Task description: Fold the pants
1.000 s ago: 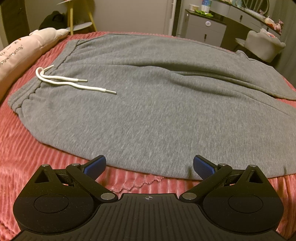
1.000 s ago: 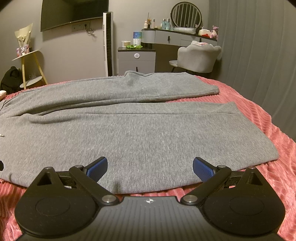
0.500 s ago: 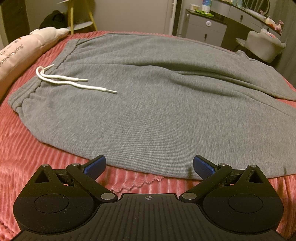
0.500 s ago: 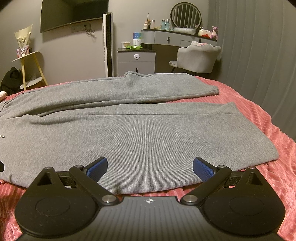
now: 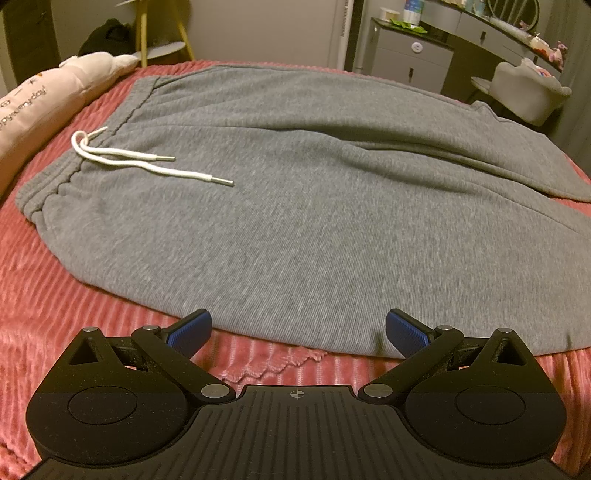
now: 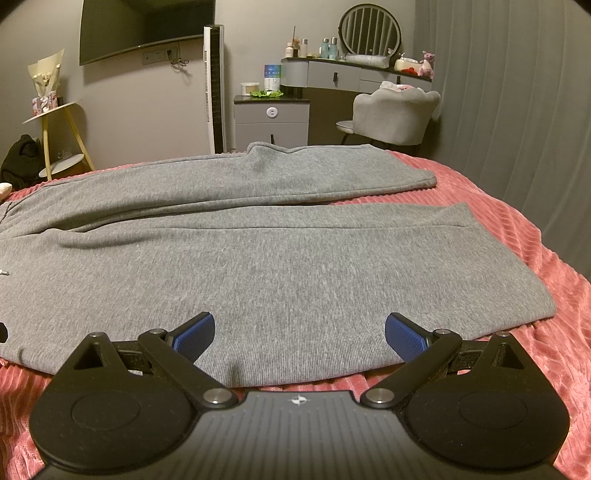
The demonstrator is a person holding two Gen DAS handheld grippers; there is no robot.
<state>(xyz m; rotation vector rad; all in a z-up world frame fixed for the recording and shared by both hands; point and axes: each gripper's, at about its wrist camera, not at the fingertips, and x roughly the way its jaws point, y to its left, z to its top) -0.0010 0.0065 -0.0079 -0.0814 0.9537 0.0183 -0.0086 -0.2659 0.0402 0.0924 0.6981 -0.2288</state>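
The grey pants [image 5: 314,206] are lying flat and unfolded on a bed covered by a ribbed pink blanket [image 5: 44,302], waistband toward the pink pillow [image 5: 44,99], white drawstring [image 5: 122,158] resting on the fabric. The two legs are extending toward the far side, slightly apart at the hems. The left gripper [image 5: 298,330] is hovering at the near edge of the pants, jaws spread wide, holding nothing. The right gripper [image 6: 300,332] is hovering over the near leg, likewise spread and empty. A vanity desk [image 6: 354,72], grey chair [image 6: 395,114] and wall-mounted screen [image 6: 144,26] are standing beyond the bed.
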